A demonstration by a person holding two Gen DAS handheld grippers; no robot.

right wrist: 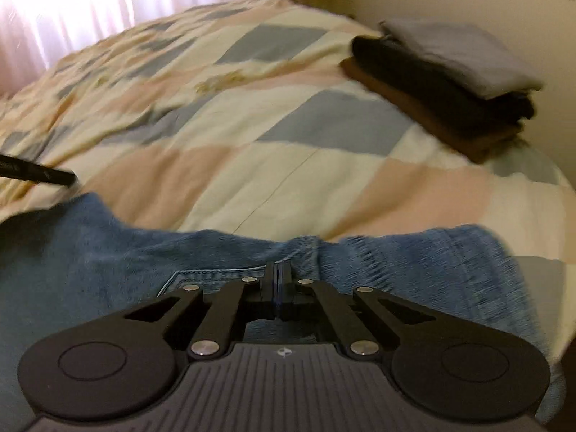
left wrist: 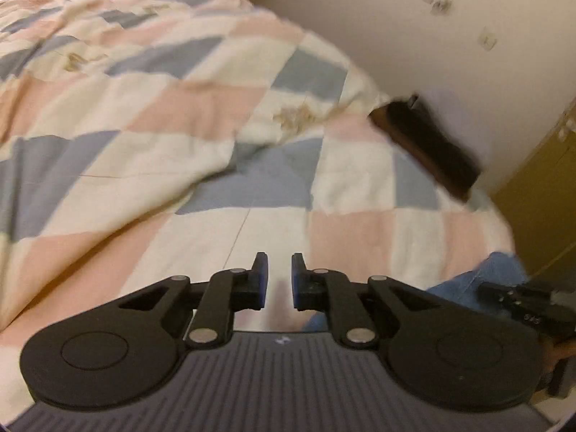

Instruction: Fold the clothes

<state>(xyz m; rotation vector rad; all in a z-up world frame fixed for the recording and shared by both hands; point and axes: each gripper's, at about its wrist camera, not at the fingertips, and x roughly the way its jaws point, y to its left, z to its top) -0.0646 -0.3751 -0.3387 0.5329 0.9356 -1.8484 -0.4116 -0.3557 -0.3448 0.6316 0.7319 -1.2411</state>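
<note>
Black linkage arms and a ribbed grey housing fill the bottom of both views, hiding the near bed. Right gripper (right wrist: 277, 288): its fingers are pressed together, clamped on a raised fold of the blue denim jeans (right wrist: 108, 270), which spread across the lower frame; their lower part is hidden behind the housing. Left gripper (left wrist: 279, 280): fingers apart with nothing between them, above the patchwork quilt (left wrist: 162, 115), soft and rumpled in cream, pink and grey-blue squares. Only a scrap of denim shows at lower right there. A folded stack (right wrist: 450, 82), grey over black over brown, sits on the quilt at upper right, blurred. Pale curtains (right wrist: 90, 0) glow upper left.
</note>
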